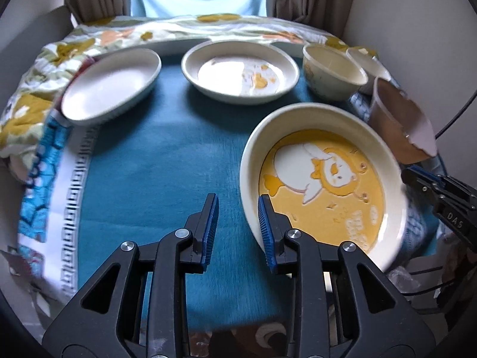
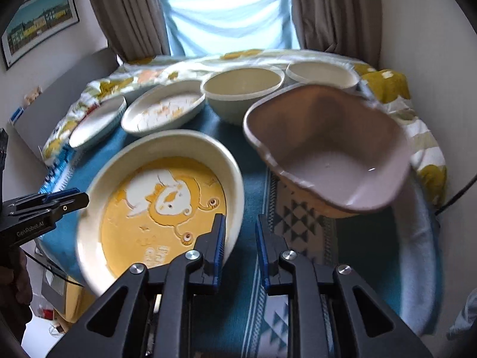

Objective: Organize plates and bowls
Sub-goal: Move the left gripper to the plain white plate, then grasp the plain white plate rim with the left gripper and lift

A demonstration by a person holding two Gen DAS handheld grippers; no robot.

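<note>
Left gripper (image 1: 238, 197) and right gripper (image 2: 238, 217) flank the yellow cartoon plate (image 1: 328, 197), both jaws only narrowly apart and holding nothing!

On the left, the left gripper's pads show just teal cloth (image 1: 155, 179) between them, plate rim right beside its right finger; across the plate, the right gripper's left finger overlaps the rim, nothing pinched; further right the brown bowl (image 2: 334, 155) tilts; behind, from the left, sit a white oval dish (image 1: 110, 89), a pale plate (image 1: 238, 71) and a cream bowl (image 1: 334, 71).
</note>
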